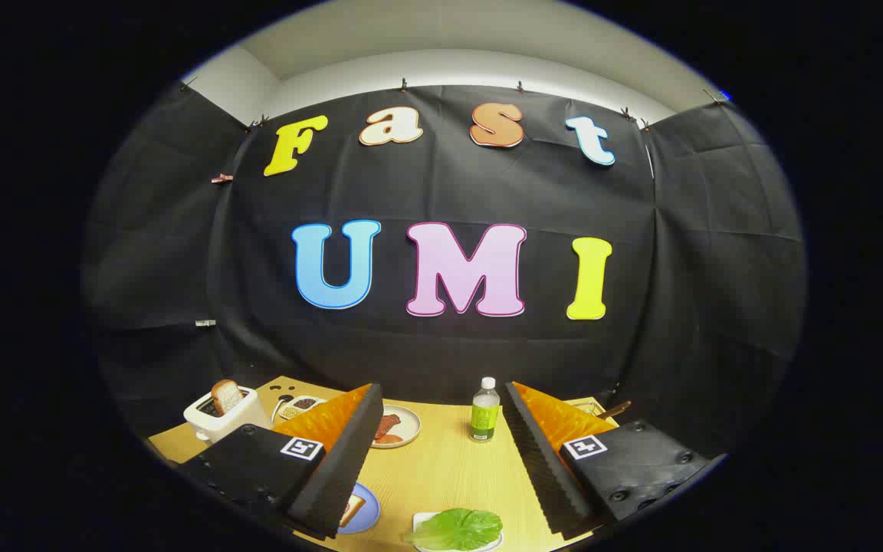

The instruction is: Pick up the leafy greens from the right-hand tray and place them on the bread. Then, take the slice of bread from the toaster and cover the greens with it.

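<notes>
- Two jaws of the hand-held gripper [441, 452], spread wide apart and holding nothing, raised above the pale wooden worktop [441, 475]; each finger carries a square black-and-white marker.
- One bunch of leafy greens [458, 529], bright green and ruffled, lying on a small white tray [420, 523] between the jaws, at the near edge of the worktop and apart from both fingers.
- One round blue plate [365, 512] just beside the left finger, partly hidden by it, with a slice of bread [351, 509] lying flat on it; the plate is near the white tray, to its left.
- One small clear bottle [484, 412] with a white cap and green label, standing upright beyond the jaws, nearer the right finger.
- One round white plate [403, 426] beyond the left fingertip, holding reddish-brown slices; what they are cannot be told.
- One white toaster [227, 418] further left, beyond the left finger, with a browned slice of toast [225, 395] standing up out of its slot.
- One small white dish [297, 406] behind the toaster, holding dark and pale grains or seeds.
- One further tray [591, 406] behind the right finger, mostly hidden; its contents cannot be made out.
</notes>
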`<action>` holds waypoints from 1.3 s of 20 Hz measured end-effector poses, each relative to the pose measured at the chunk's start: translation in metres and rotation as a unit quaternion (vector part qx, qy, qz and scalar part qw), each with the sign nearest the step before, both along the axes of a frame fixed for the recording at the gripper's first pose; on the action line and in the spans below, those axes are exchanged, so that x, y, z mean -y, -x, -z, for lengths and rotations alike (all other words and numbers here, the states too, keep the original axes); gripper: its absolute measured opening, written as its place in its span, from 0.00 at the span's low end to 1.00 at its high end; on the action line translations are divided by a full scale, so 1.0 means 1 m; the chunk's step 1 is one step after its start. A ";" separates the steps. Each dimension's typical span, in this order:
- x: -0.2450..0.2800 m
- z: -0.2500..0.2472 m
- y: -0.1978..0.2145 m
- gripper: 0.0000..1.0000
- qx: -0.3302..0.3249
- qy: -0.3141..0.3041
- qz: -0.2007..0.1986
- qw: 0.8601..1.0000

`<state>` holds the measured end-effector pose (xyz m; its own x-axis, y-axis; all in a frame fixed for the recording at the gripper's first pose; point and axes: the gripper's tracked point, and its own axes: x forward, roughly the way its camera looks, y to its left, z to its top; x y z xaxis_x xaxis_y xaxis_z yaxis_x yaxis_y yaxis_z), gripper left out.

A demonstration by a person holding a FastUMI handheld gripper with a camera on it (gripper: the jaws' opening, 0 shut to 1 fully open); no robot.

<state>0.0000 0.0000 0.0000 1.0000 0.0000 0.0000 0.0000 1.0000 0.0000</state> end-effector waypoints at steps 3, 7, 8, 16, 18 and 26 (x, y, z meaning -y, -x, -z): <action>0.002 0.000 0.003 0.98 0.000 0.000 0.002 1.000; 0.001 0.002 0.006 0.97 -0.005 -0.003 0.005 1.000; 0.002 0.003 0.006 0.98 -0.005 -0.003 0.008 1.000; 0.001 0.011 0.012 0.98 -0.008 -0.004 0.036 0.999; 0.000 0.016 0.014 0.98 -0.013 0.002 0.041 0.999; 0.000 0.066 0.016 0.98 -0.074 0.033 0.025 0.996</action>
